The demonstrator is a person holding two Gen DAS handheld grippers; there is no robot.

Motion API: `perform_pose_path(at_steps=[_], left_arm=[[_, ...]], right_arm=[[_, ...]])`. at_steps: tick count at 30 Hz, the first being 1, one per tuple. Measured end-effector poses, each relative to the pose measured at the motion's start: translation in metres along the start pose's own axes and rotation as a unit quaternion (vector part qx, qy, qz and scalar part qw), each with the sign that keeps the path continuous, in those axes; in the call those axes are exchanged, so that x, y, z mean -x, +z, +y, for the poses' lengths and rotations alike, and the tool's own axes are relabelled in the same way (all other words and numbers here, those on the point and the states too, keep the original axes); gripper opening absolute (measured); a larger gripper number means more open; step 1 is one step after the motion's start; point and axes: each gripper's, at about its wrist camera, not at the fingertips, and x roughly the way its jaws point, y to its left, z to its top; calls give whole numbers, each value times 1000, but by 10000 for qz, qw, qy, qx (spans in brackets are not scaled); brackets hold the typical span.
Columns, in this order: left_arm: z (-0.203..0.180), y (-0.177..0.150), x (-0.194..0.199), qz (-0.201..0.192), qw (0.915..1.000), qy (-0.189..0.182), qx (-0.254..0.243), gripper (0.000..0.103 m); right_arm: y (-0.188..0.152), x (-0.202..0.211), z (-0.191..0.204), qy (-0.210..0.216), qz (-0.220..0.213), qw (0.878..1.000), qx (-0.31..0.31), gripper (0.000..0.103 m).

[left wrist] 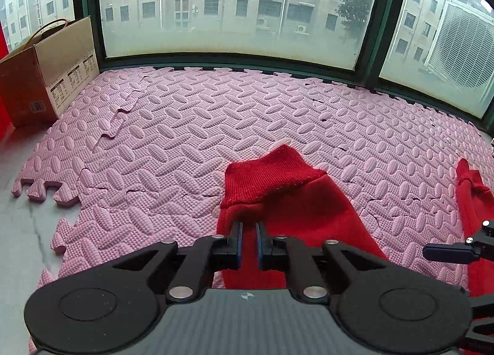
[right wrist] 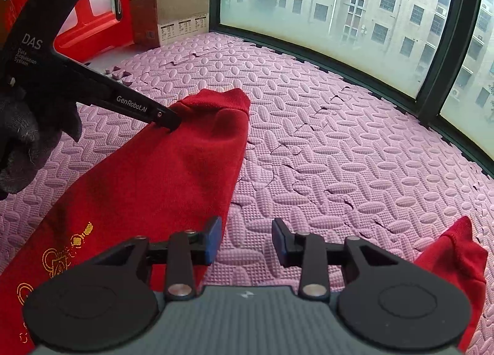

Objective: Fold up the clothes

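Note:
A red sweater lies on the pink foam mat (left wrist: 216,126). Its left sleeve (left wrist: 290,203) with a ribbed cuff (left wrist: 265,179) stretches away from me in the left wrist view. My left gripper (left wrist: 249,228) is shut on this sleeve just below the cuff; it shows in the right wrist view (right wrist: 168,122) pinching the sleeve (right wrist: 191,163) near the cuff. Gold print (right wrist: 61,259) marks the sweater's body. My right gripper (right wrist: 247,239) is open over the bare mat (right wrist: 339,145), its left finger at the sleeve's edge. The other sleeve's cuff (right wrist: 454,259) lies at the lower right.
A cardboard box (left wrist: 46,77) with a handle stands at the mat's far left, next to a red plastic piece (right wrist: 98,9). A dark-framed window (left wrist: 228,58) bounds the mat at the back. White marble floor (left wrist: 21,231) shows beyond the mat's left edge.

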Motion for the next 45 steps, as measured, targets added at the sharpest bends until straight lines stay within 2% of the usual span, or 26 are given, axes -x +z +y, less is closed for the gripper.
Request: perform_pose_path(at_steps=[4,8,10,15,25,28,32,36,39,42,45], left_arm=[[-19,-14,30,-24,9990,-384,-211,11],[-38,-29,60,-47,9961,-768,-424,11],[-53,-47,74,25,9936,-946,-609,11],[-50,-74,90,105,9932,-923,-707,11],[-44,-127,123,266,9917,-877,-899,11],[-36,-129,125,313,9932,-809,-774,14],[-30,-129,134,231,9945,-758,-691,14],[-30,-119,147,-40,9948,-826,-594,14],[-33,-106,144,-102,9948,-864,-534,14],[-36,-92,127,-13,9938,-1061,-334,14],[-43,-84,108,130,9924,-1156,-408,14]], right_arm=[[-5,8,-17,365,69,9985,-390,34],[-9,32,-5,606,-42,9981,-135,34],[-11,34,5,720,0,9974,-21,34],[-23,28,28,780,283,9961,304,34],[-46,62,72,502,-24,9919,1166,40],[-58,72,92,399,-109,9866,1580,48],[-70,82,115,98,-346,9770,2100,48],[-65,86,121,68,-473,9779,2036,47],[-60,84,124,280,-353,9805,1914,45],[-61,79,131,576,-198,9816,1811,44],[-66,80,139,1034,-81,9805,1669,43]])
